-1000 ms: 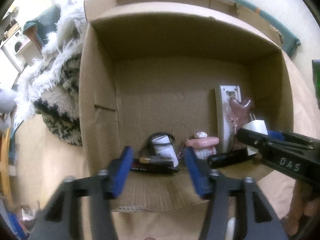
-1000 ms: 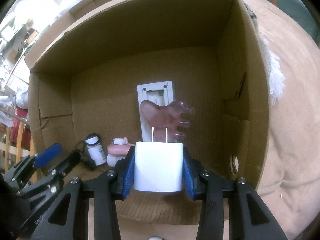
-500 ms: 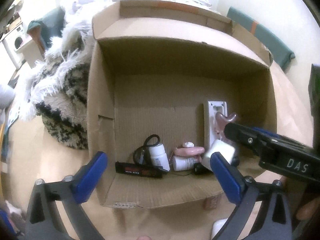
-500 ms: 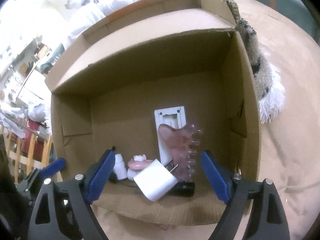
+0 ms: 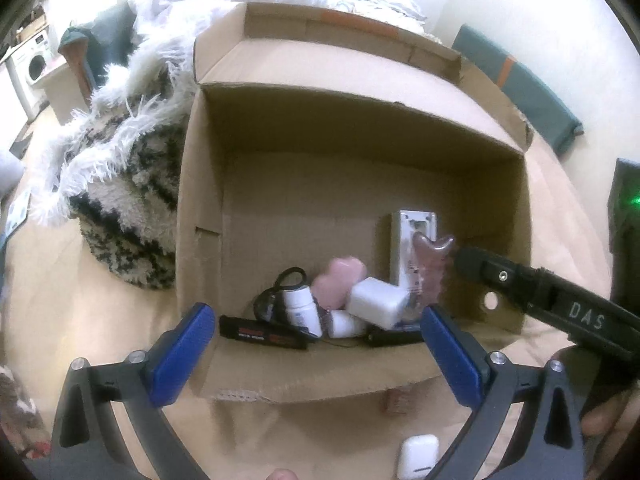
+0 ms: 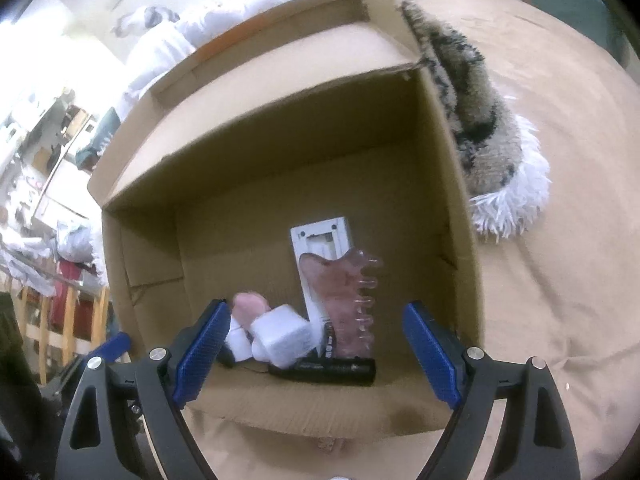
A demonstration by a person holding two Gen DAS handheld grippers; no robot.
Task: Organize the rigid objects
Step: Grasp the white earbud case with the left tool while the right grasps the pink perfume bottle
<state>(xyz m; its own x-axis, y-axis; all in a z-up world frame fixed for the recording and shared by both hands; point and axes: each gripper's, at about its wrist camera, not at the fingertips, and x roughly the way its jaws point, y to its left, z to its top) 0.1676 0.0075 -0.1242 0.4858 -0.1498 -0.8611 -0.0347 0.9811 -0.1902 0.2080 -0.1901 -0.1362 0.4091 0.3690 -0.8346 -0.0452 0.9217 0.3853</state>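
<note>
both wrist views look down, close, into one cardboard box (image 5: 200,184).

The cardboard box (image 5: 400,92) is plain brown, and the charger cube (image 5: 376,302) inside it is white, beside a translucent pink comb (image 6: 344,300). At ten o'clock a shaggy throw (image 5: 116,184) shows black-and-cream blotches (white fringe); both grippers' pads (image 5: 180,354) are blue.
</note>
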